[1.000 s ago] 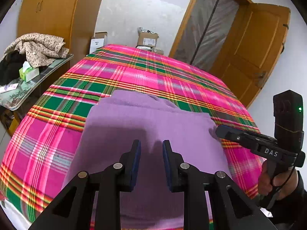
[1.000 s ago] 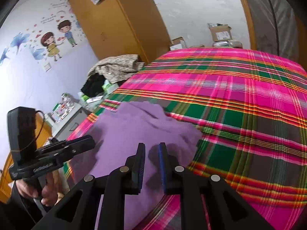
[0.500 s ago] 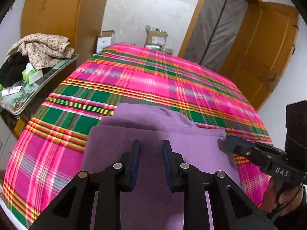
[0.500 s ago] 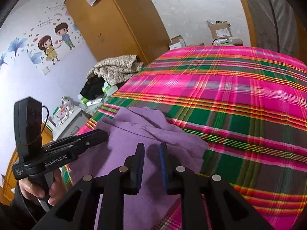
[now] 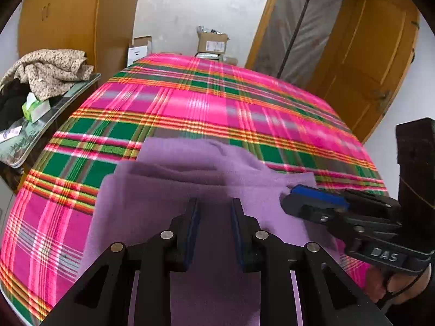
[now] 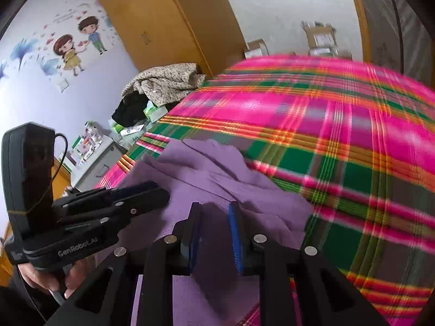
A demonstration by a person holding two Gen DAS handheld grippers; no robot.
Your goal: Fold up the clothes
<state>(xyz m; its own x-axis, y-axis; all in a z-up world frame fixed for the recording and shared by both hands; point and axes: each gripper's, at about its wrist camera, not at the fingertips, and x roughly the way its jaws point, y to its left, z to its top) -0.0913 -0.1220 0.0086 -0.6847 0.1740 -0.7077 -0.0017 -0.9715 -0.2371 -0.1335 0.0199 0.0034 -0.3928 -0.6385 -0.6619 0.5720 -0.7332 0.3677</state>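
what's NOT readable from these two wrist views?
- Near edge of the purple garment: both views, hidden behind the gripper bodies and cut off by the bottom edge.
- Whether the left gripper or the opening right gripper touches cloth: nothing visibly pinched, contact unclear.
- Plaid bedspread: right wrist view, motion-blurred.
- Box labels: left wrist view, too small.

- Purple garment is seen rumpled on the plaid bedspread; folds are bunched toward its far edge
- Right gripper is held over the garment; jaws are opening, nothing between them
- Left gripper is held beside it, over the cloth, by a hand
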